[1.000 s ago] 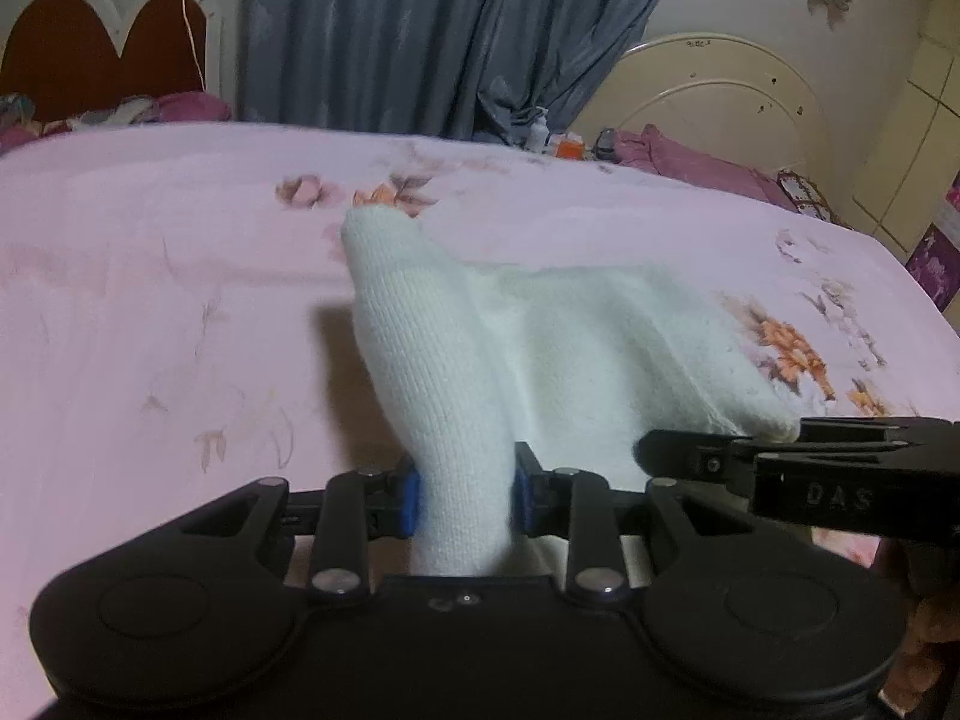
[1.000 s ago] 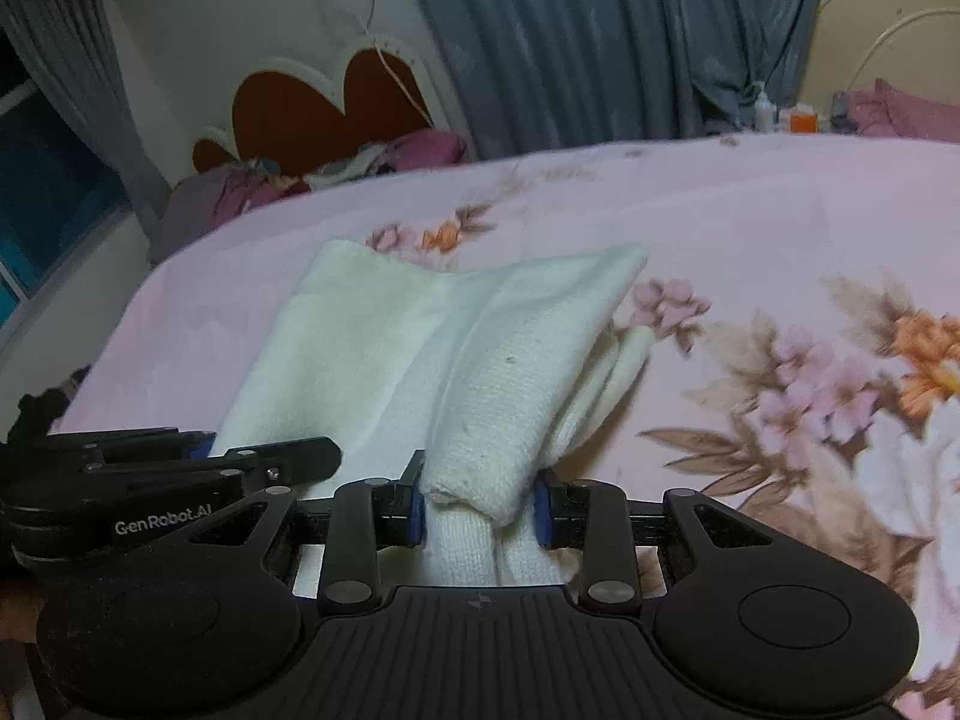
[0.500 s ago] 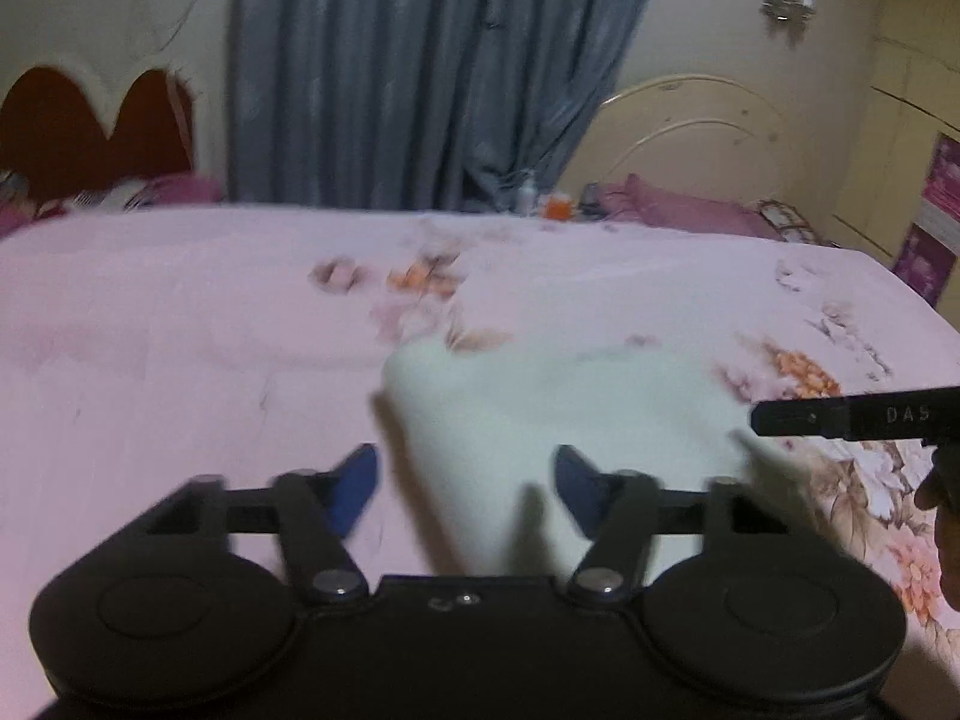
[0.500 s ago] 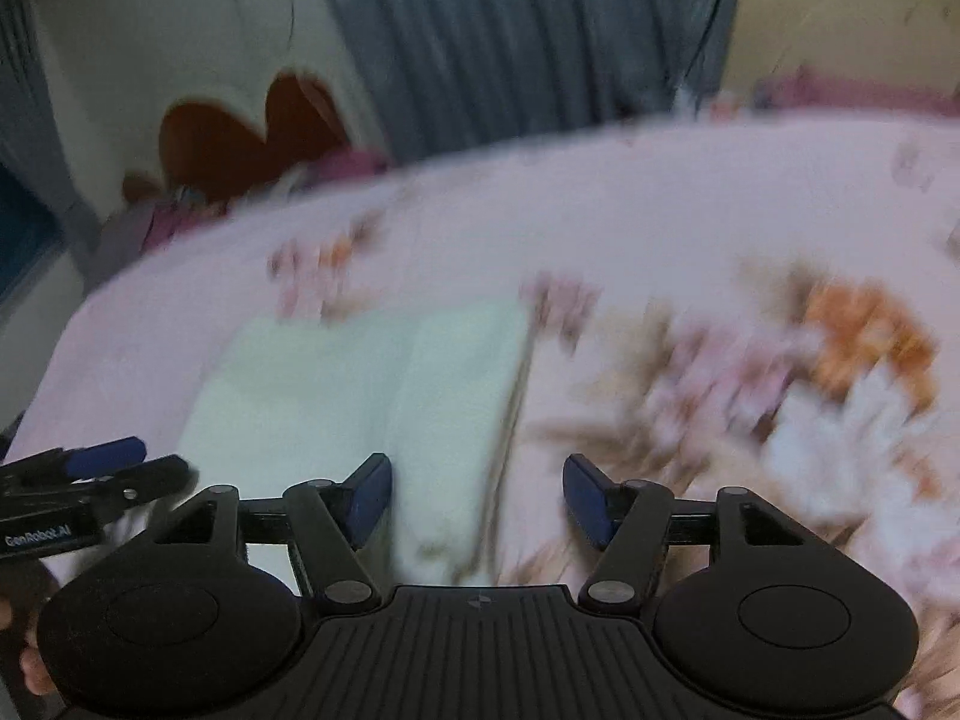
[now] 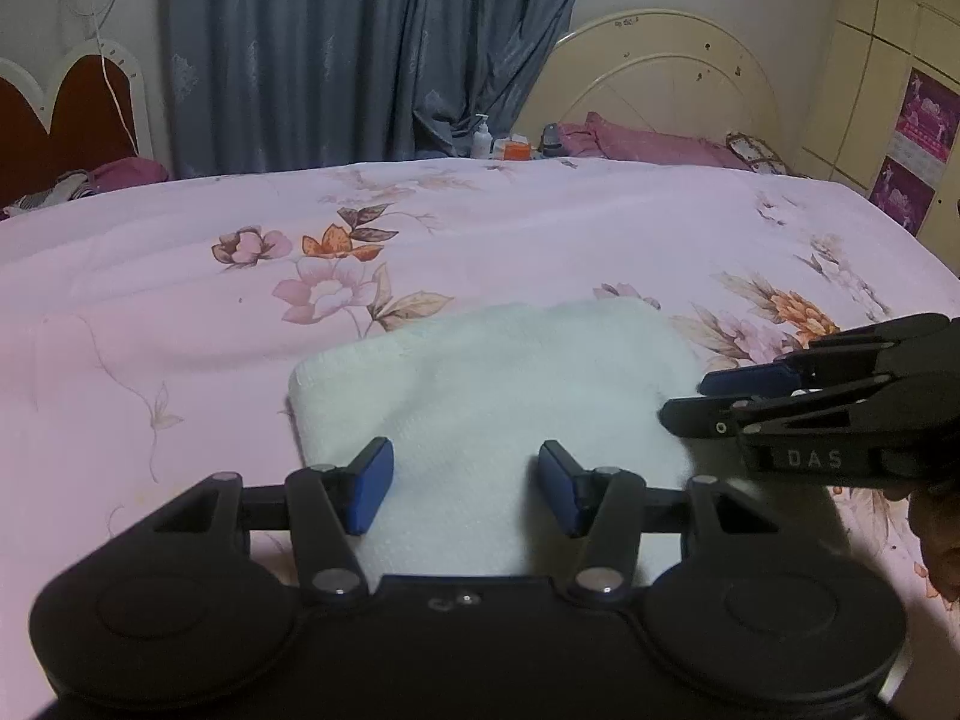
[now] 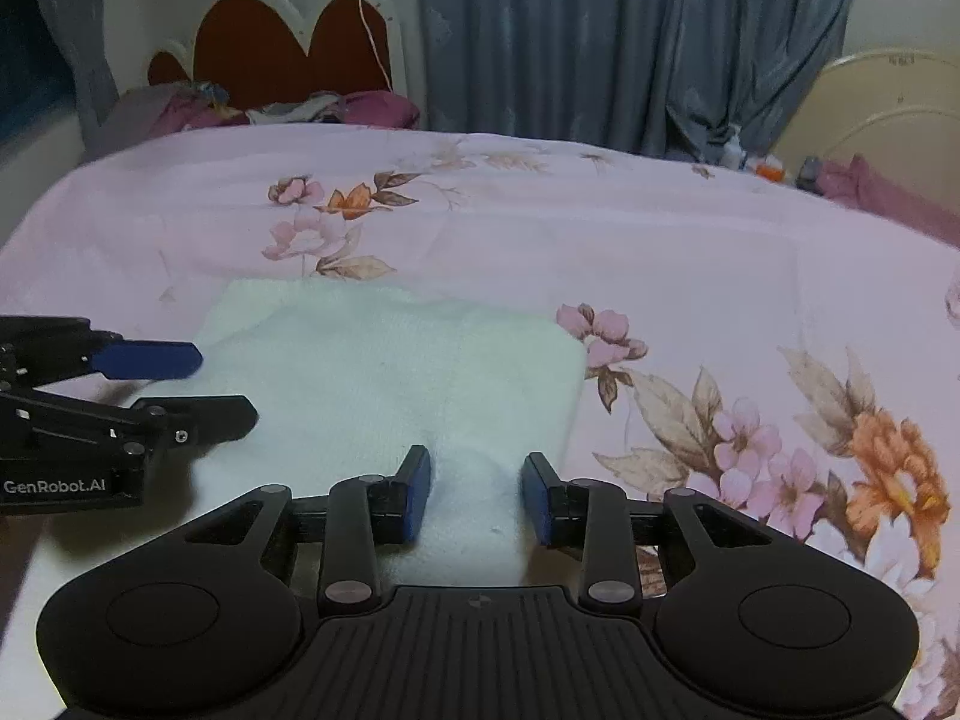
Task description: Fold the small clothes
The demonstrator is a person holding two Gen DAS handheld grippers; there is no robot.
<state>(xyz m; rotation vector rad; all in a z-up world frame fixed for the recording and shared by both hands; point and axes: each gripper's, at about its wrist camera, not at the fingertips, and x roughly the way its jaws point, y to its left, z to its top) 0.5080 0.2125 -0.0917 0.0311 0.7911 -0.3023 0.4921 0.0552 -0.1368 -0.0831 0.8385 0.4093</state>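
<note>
I see the cloth flat under my left gripper, jaws apart, empty; right gripper closing, seemingly clear of cloth.

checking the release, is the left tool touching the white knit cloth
Cannot tell: left wrist view shows the left tool open over the white knit cloth, pads clear, underside hidden.

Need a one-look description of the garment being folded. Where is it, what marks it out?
Start at the bed's pink floral sheet. Near its front edge lies the white knit garment, folded flat into a rough rectangle. It is the only plain white, unpatterned thing on the sheet.
</note>
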